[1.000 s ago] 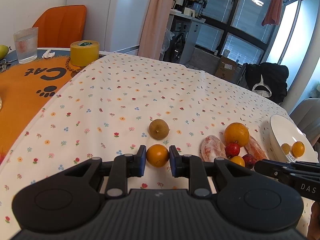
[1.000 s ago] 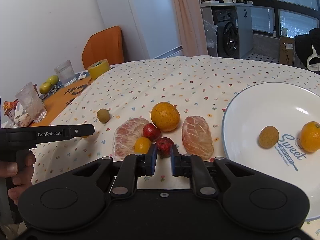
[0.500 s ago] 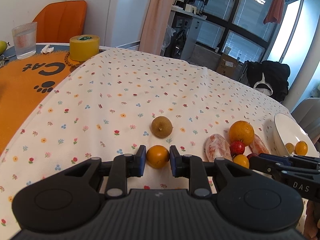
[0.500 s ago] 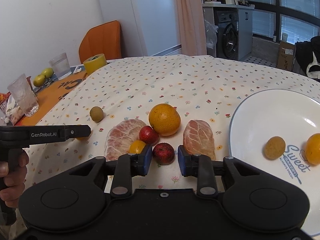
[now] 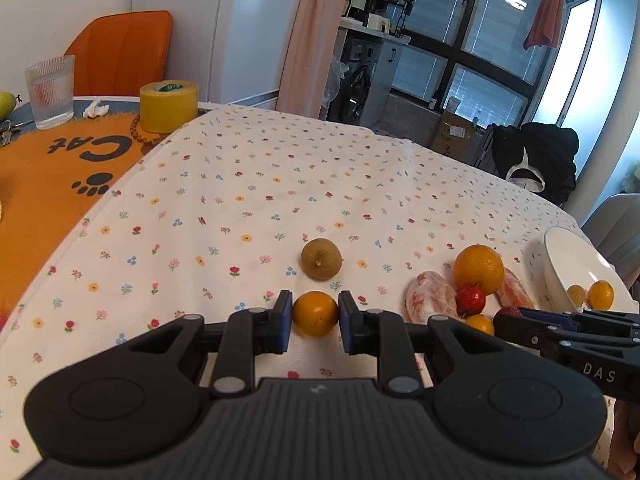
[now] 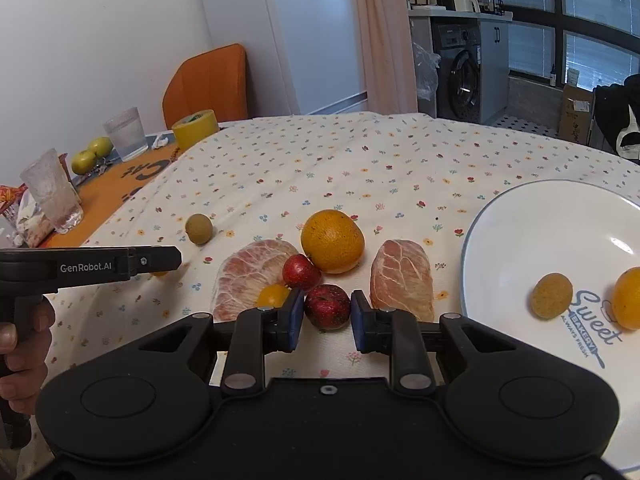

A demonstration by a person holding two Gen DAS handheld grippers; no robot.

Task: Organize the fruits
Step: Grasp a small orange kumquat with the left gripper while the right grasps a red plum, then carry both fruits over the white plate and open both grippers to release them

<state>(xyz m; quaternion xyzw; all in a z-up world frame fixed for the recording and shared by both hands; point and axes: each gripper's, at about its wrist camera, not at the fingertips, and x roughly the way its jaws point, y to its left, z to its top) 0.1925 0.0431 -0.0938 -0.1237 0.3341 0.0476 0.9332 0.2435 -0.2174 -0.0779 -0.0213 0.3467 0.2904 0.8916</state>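
Observation:
My left gripper (image 5: 315, 322) is shut on a small orange fruit (image 5: 315, 312) low over the flowered cloth, just in front of a brown round fruit (image 5: 321, 258). My right gripper (image 6: 327, 316) is shut on a dark red fruit (image 6: 327, 305) that sits on the cloth. Around it lie a second red fruit (image 6: 301, 272), a small yellow-orange fruit (image 6: 272, 295), a big orange (image 6: 332, 240) and two peeled pomelo pieces (image 6: 252, 272) (image 6: 402, 276). To the right, a white plate (image 6: 540, 220) holds a brown fruit (image 6: 551, 295) and an orange one (image 6: 628, 298).
An orange mat (image 5: 40, 184) at the left carries a glass (image 5: 50, 92), a yellow tape roll (image 5: 168, 106) and beads. A second glass (image 6: 52, 196) and two green fruits (image 6: 92, 154) stand there too. A hand (image 6: 20, 344) holds the left gripper's handle.
The right gripper's jaws spread wide, then closed in on the dark red fruit. The left gripper kept its hold on the small orange fruit and barely moved.

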